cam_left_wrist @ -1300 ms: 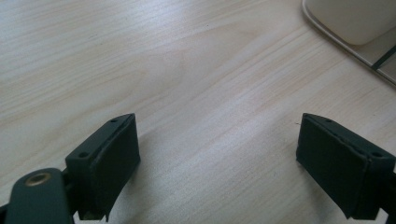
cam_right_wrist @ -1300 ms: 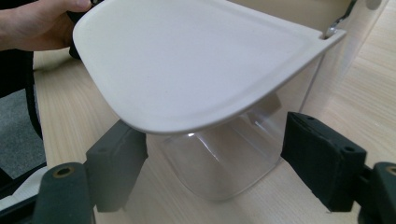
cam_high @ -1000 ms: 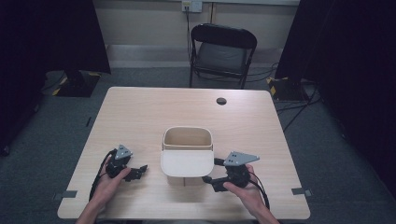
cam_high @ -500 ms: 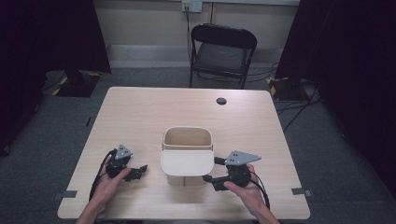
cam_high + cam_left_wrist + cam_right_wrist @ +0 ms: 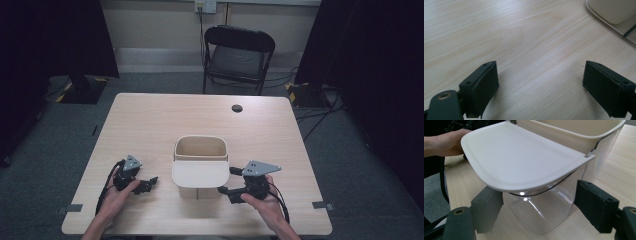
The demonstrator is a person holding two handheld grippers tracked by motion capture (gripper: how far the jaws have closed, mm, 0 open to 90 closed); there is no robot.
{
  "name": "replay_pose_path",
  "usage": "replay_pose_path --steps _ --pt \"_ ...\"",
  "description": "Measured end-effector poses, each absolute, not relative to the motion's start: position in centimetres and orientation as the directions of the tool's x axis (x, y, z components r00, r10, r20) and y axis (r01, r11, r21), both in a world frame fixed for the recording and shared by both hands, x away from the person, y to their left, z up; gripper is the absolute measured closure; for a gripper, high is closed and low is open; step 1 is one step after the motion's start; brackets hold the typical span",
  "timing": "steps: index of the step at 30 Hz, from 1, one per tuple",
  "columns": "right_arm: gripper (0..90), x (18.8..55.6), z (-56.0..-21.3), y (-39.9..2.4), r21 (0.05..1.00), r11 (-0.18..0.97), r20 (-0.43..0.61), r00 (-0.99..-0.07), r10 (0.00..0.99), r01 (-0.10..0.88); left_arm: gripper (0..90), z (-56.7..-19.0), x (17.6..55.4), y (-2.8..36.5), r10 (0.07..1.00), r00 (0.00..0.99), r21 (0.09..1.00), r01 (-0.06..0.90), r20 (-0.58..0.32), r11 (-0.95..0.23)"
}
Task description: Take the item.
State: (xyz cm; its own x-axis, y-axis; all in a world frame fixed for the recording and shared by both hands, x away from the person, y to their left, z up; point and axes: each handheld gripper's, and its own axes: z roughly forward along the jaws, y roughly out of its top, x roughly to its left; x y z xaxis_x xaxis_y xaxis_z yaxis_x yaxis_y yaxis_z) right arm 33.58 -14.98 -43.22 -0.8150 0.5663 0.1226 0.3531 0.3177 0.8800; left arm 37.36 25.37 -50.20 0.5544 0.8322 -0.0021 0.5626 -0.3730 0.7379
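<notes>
The left gripper (image 5: 142, 184) is resting on the table (image 5: 150, 125) near the left edge, its jaws spread with nothing between them; the lidded container (image 5: 200, 162) is standing just right of it at the table's near middle, its flat cream lid (image 5: 521, 160) jutting toward the person; the right gripper (image 5: 231, 186) is waiting beside the clear wall, jaws spread and not pressing; closing squarely under the lid's rim looks wisest.
</notes>
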Motion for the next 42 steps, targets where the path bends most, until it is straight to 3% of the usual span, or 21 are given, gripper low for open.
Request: replay_pose_path --steps 42 --pt "22.4 33.38 -42.40 -14.99 0.900 0.294 0.109 -0.818 0.565 0.323 12.5 -50.20 37.36 25.37 0.832 0.555 0.737 0.563 -0.001 -0.374"
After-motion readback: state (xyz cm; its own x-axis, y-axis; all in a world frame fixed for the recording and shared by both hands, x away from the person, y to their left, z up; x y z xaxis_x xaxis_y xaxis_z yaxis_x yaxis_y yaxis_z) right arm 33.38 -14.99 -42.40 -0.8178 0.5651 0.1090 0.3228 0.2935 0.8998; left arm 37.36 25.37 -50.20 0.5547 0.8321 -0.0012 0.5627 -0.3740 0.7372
